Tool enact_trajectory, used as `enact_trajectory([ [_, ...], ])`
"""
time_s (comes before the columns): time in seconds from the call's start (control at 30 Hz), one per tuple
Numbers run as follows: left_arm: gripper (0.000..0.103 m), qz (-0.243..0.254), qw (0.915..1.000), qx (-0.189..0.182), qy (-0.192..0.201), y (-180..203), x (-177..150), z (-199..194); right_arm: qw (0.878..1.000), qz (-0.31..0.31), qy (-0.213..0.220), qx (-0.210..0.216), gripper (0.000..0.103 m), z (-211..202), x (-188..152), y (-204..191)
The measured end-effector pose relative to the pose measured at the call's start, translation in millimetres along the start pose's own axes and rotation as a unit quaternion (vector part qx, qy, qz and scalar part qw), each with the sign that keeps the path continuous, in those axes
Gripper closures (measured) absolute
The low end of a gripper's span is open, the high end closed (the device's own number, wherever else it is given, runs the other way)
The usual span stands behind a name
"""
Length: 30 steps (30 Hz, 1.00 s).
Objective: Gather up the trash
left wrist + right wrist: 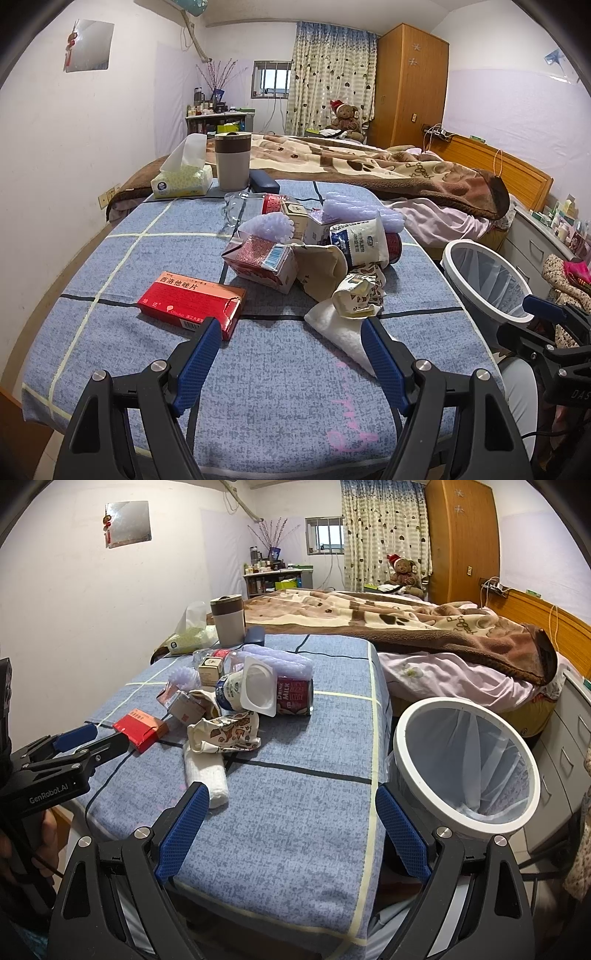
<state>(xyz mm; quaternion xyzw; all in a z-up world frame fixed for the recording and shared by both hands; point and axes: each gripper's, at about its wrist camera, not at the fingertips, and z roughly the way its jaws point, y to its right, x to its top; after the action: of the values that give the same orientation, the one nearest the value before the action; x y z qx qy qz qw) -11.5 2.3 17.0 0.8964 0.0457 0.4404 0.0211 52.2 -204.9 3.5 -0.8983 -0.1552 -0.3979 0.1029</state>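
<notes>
Both tools, left tool (288,325) and right tool (291,794), are hovering released, gripping nothing. One white trash bin (465,768) is standing just beside the tabletop (295,812), which is wearing a blue checked cloth. On it, one heap of trash is lying: one red medicine box (192,304), one milk can (295,698), one yogurt cup (255,690). Behind, one bed (406,627) is filling the bedroom.

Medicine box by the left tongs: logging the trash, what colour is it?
Red medicine box with an orange-pink top; clearest in the left wrist view.
</notes>
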Motion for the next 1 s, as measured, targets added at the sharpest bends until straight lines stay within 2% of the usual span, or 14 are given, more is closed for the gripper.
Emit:
enact_trajectory([
  [0.63, 0.026, -0.001, 1.0, 0.003, -0.002, 0.8, -3.0, 1.5, 1.0, -0.003, -0.004, 0.0, 0.01, 3.6, -0.8, -1.7],
  [1.0, 0.026, -0.029, 0.9992, 0.014, -0.025, -23.7, -1.2, 26.7, 1.0, -0.006, -0.017, 0.007, 0.01, 21.2, 8.5, -5.5],
])
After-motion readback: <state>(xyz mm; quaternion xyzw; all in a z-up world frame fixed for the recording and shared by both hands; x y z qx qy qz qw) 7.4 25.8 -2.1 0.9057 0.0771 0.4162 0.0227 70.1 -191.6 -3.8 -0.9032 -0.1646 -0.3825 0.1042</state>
